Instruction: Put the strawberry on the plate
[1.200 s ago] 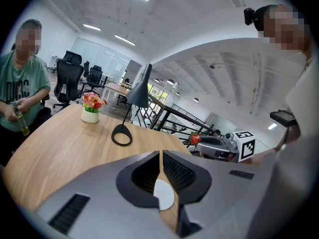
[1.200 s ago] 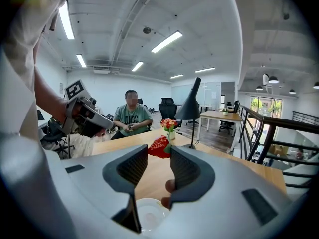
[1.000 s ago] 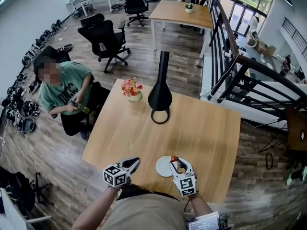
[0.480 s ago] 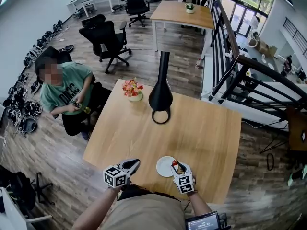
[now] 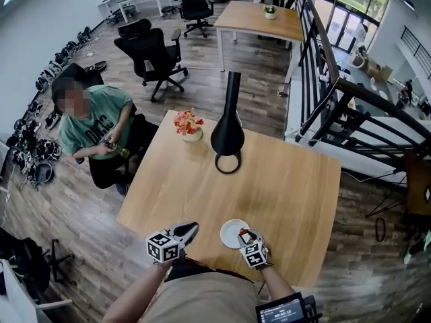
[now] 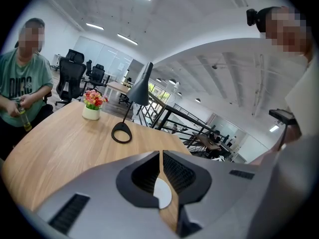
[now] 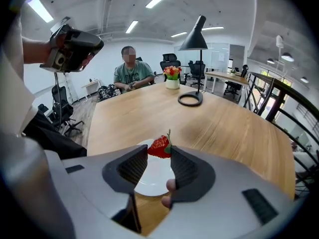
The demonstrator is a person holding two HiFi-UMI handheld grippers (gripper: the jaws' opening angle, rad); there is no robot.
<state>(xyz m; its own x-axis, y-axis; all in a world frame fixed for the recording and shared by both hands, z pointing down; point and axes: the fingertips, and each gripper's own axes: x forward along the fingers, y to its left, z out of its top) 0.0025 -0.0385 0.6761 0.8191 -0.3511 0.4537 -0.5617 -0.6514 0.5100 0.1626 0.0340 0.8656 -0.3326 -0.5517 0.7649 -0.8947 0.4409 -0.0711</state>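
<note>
Black lamp [image 5: 227,136] stands near flower pot [image 5: 190,132].

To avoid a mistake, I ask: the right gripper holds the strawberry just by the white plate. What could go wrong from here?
1. The strawberry sits only at the tips of the right gripper, so it may slip out early.
2. It seems nearer the rim of the plate than its middle, so once released it could roll onto the table.

Seated person's green T-shirt [image 5: 91,123]: large dark block letters across the chest. First letter reads "D", last looks like "S"; middle letters uncertain in every view.
Small screen [image 5: 281,309], bottom edge of head view: one pale line of digits, too small to read.
</note>
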